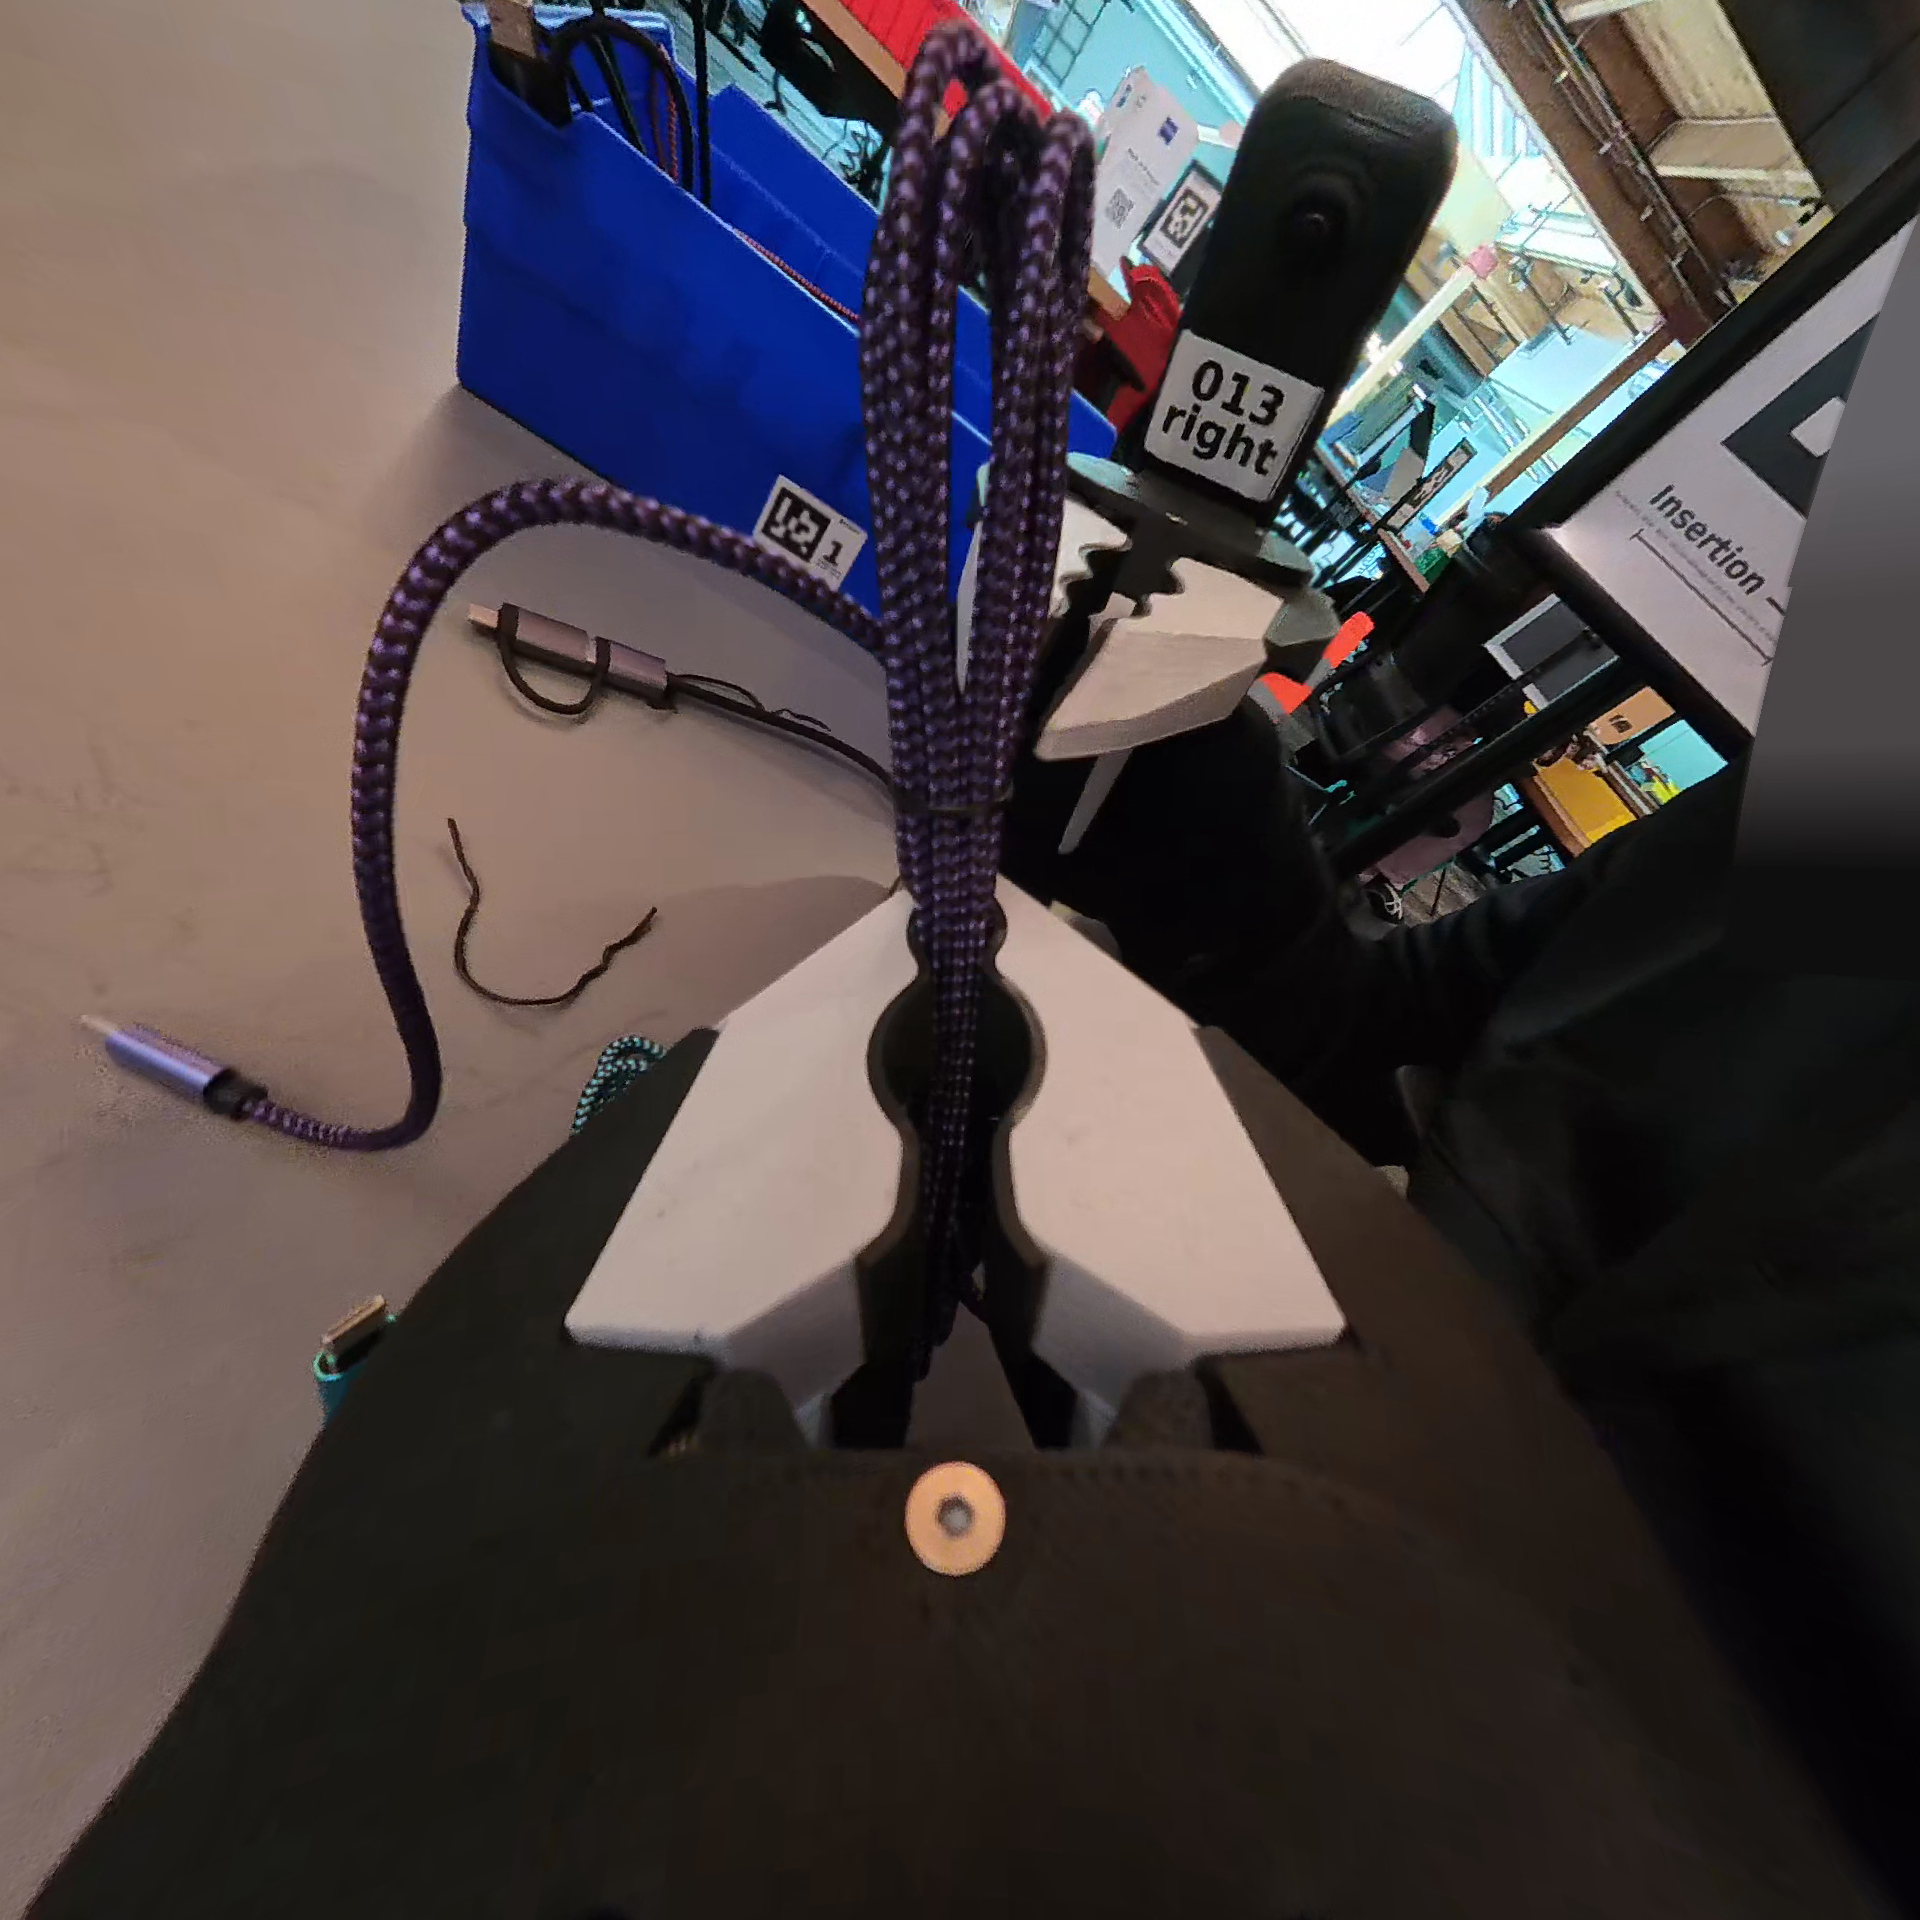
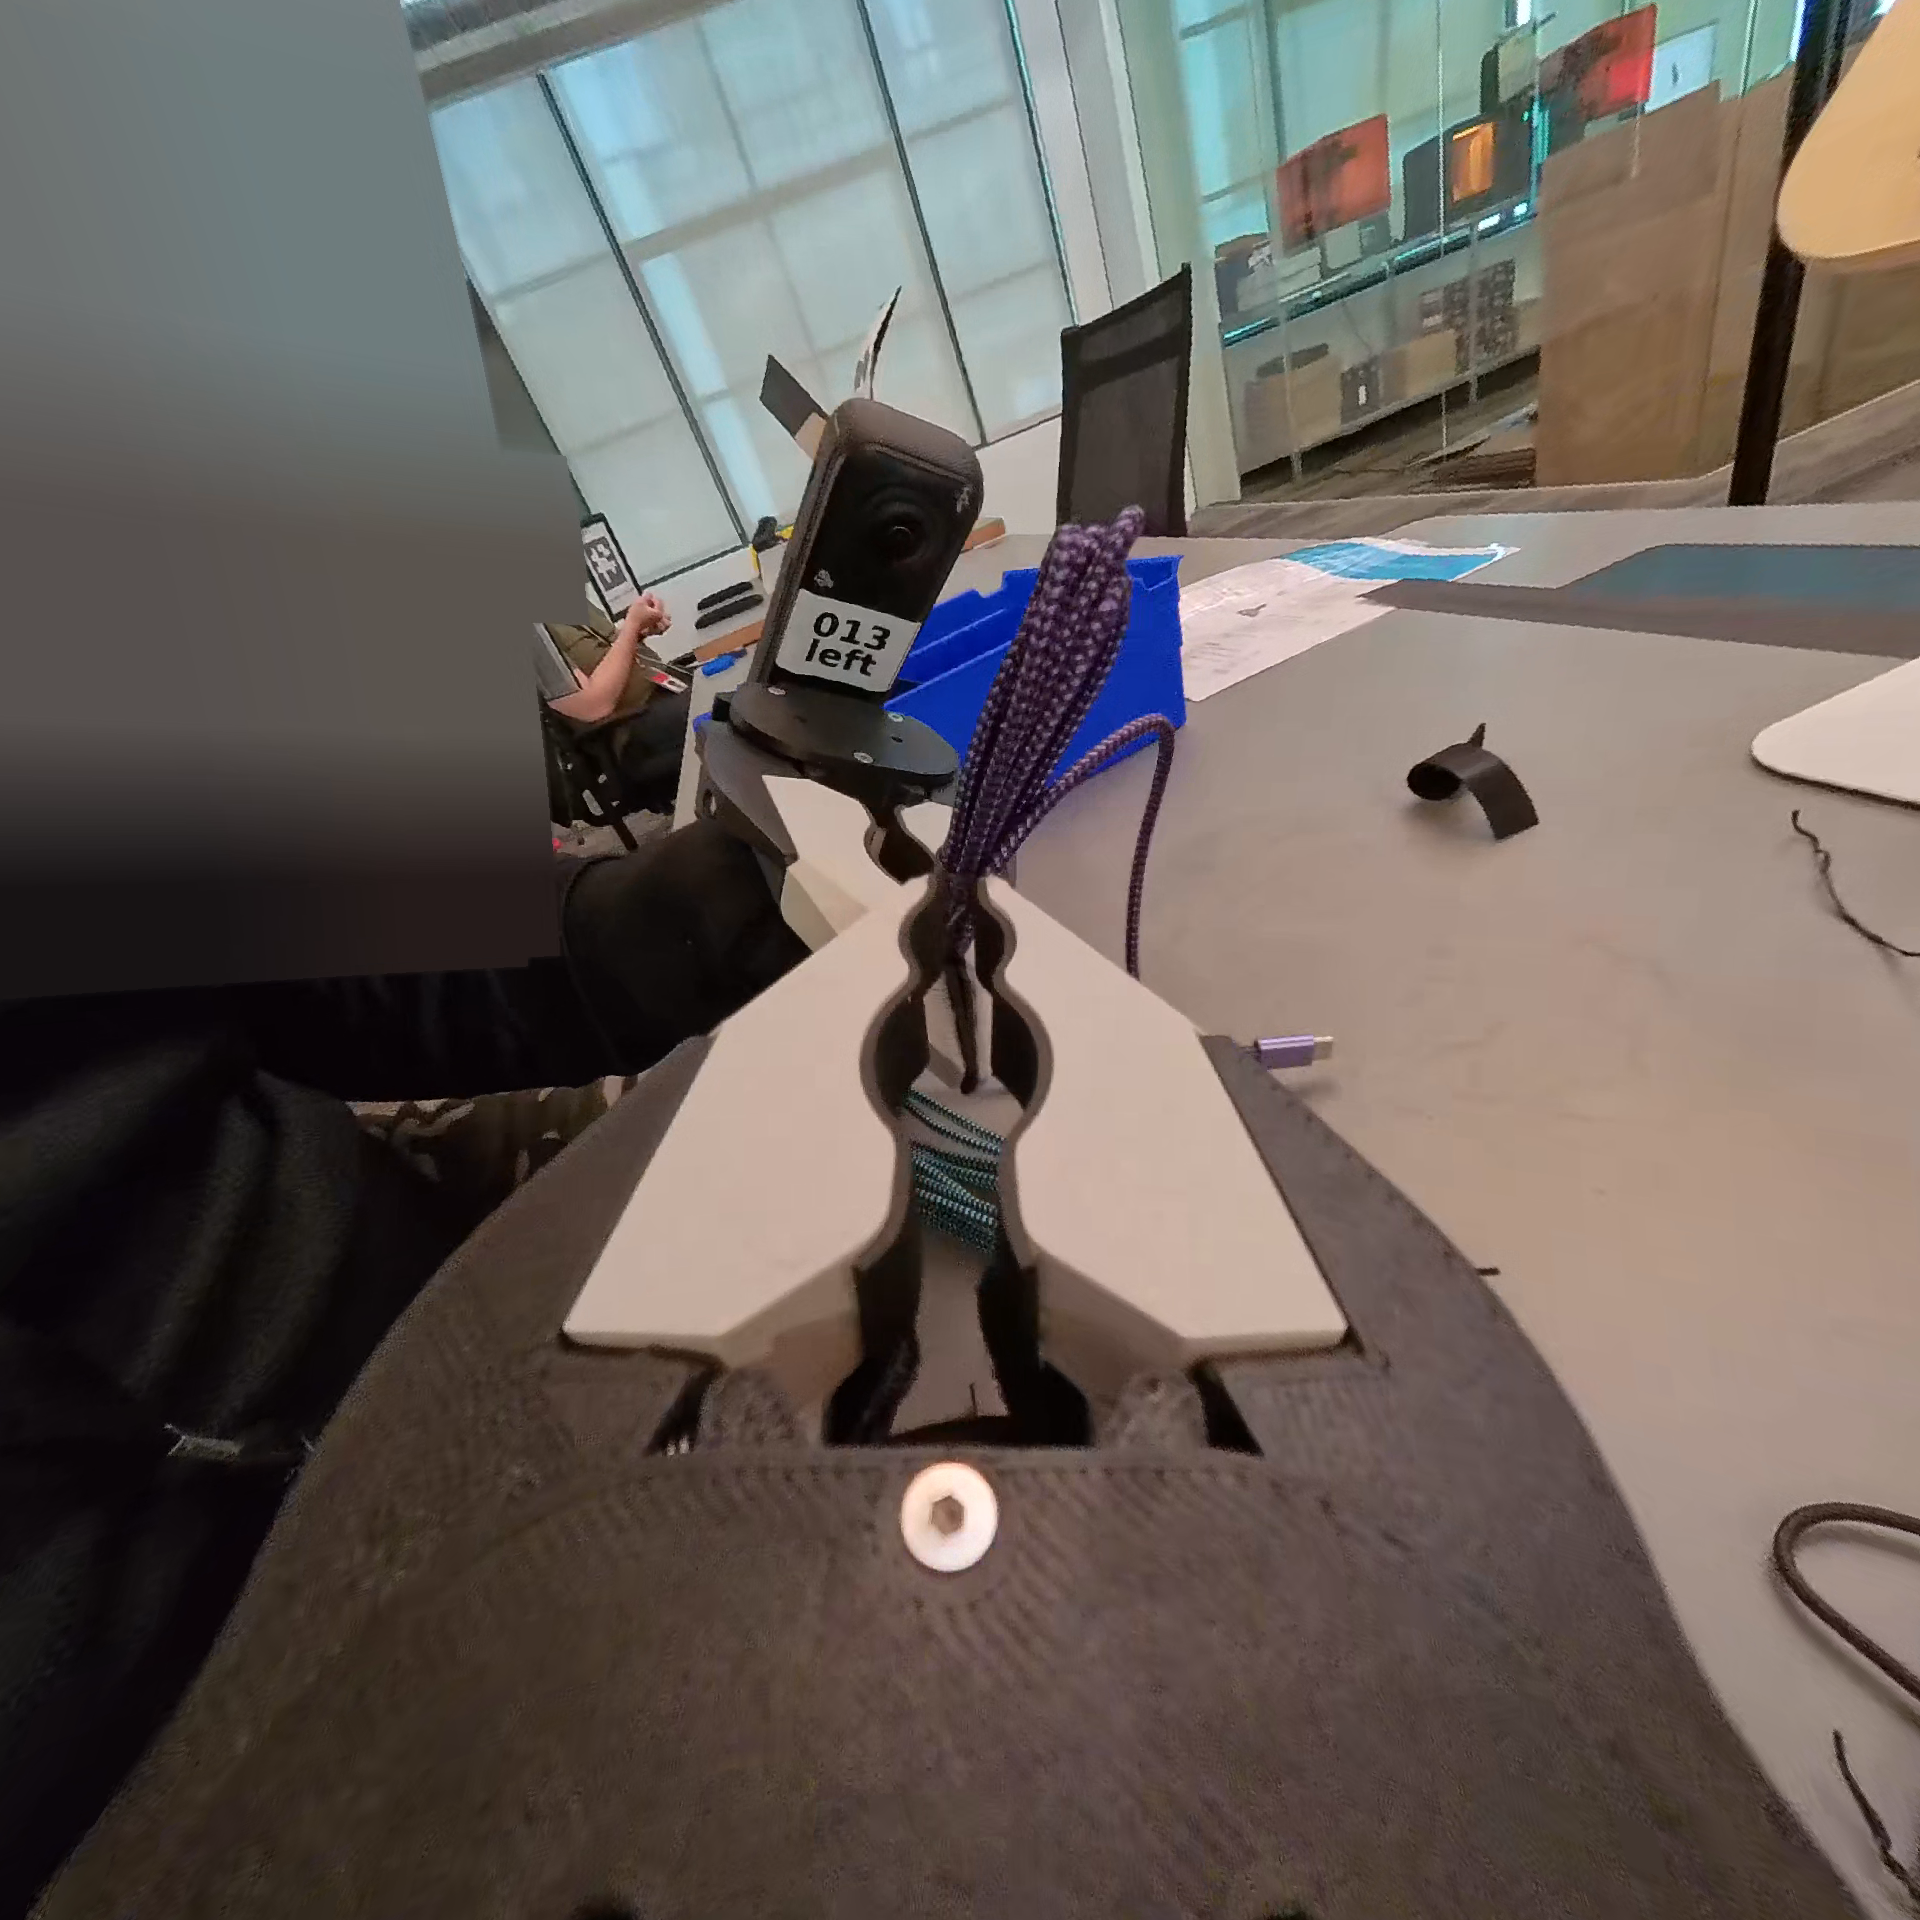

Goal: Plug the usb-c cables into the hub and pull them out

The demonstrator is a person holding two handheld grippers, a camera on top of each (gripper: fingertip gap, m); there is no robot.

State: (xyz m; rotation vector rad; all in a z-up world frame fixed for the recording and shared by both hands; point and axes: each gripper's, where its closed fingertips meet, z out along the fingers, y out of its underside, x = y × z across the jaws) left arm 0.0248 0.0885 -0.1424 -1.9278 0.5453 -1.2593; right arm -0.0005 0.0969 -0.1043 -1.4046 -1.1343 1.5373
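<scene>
Left wrist view shows my left gripper pinching the bundled purple braided cable, its folded loops standing upright past the fingertips. Behind it a blue bin sits toward the table's far edge, with a grey adapter cable lying before it. One loose strand curves down to the table, its purple plug pointing left. My right gripper is pressed together on the same bundle.
</scene>
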